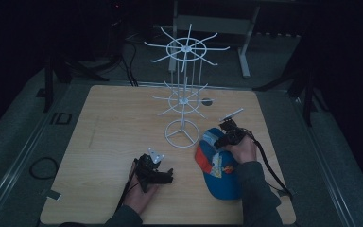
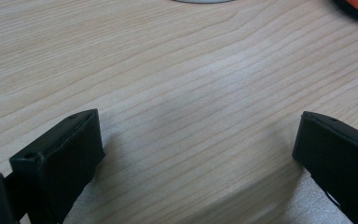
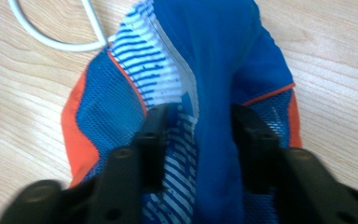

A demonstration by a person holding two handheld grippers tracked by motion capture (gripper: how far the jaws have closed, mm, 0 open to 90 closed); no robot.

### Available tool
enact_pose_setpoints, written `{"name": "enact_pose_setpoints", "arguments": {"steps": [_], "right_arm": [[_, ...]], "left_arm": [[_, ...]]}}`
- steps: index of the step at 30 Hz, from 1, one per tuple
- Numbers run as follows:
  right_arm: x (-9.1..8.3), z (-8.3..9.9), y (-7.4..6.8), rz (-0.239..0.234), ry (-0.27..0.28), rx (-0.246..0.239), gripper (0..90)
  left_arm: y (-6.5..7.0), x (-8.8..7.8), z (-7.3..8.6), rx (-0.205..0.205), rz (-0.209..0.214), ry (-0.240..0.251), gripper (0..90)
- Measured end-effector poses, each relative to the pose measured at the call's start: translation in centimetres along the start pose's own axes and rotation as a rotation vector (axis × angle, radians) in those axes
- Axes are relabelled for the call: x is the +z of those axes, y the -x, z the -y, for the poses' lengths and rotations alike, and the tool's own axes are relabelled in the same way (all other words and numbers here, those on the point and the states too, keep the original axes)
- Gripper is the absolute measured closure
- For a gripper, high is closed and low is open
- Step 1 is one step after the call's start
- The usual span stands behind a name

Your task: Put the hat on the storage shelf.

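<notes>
Cap (image 1: 220, 168): blue and orange, lies on the wooden counter (image 1: 104, 132) just beside the white wire rack (image 1: 183, 90).
Right gripper (image 3: 193, 135): jaws pinch a fold of cap fabric.
Left gripper (image 2: 198, 154): jaws wide apart, nothing between them, low over bare counter.

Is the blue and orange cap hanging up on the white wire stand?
No, the blue and orange cap lies flat on the wooden table, next to the white wire stand.
</notes>
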State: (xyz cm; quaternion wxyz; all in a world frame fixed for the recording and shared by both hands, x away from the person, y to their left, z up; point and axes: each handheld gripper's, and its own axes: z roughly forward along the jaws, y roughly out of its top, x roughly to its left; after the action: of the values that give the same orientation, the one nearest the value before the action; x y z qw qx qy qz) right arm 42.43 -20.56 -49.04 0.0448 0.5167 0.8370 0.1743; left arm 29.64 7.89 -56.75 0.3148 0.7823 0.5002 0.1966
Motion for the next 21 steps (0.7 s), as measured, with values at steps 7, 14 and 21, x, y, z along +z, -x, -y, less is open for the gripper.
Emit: {"name": "enact_pose_setpoints", "arguments": {"steps": [7,14,21], "right_arm": [[-0.7,0.3,-0.1,0.021,0.075,-0.03,88.8],[-1.7,1.0,-0.3,0.019,0.116,-0.053,88.9],[-4.1,2.3,-0.9,0.018,0.22,-0.077,88.9]], "left_arm": [[0.0,0.0,0.0,0.0,0.0,0.0,1.9],[0.0,0.0,0.0,0.0,0.0,0.0,1.9],[0.0,0.0,0.0,0.0,0.0,0.0,1.9]]}}
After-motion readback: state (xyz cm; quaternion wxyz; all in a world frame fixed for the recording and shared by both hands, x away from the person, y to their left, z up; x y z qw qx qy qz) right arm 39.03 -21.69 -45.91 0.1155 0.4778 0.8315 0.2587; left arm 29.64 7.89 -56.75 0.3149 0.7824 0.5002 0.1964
